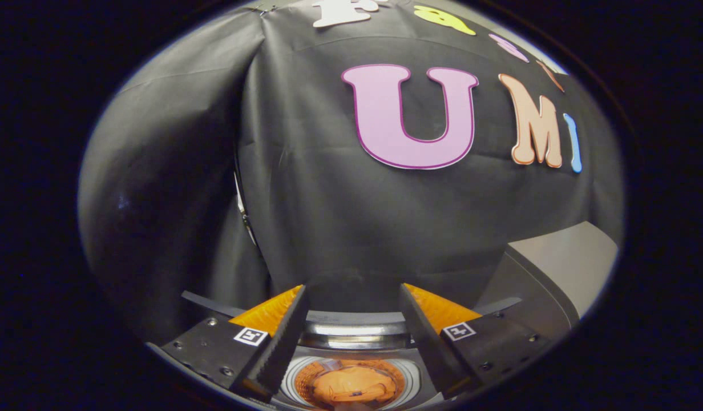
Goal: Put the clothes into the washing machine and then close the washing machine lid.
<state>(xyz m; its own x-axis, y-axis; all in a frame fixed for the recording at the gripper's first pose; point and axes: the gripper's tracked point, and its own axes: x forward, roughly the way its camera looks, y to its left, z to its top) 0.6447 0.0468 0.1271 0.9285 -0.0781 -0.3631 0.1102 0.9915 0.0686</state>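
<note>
To the left, the booth's black cloth wall (174,188) hangs in folds, and nothing of the task is seen there. In the middle, the gripper (351,311) is held above the washing machine, its fingers (283,337) spread well apart with nothing between them. Below and between the fingers the round drum opening (354,365) of the washing machine is seen, and an orange garment (354,383) lies inside it, bunched at the bottom of the drum. The clothes part of the task is judged to be done, and the closing of the lid is taken as the step in hand. To the right, a grey slab (562,268) rises beside and behind the opening; it is judged to be the raised lid, though its hinge cannot be made out. For the lid to be closed well, the gripper should be carried right and up to the free edge of that slab, the edge should be met by one finger or taken lightly between both, and the lid should be drawn forward and lowered steadily over the opening, so that it is not dropped and no cloth is trapped under its rim.
</note>
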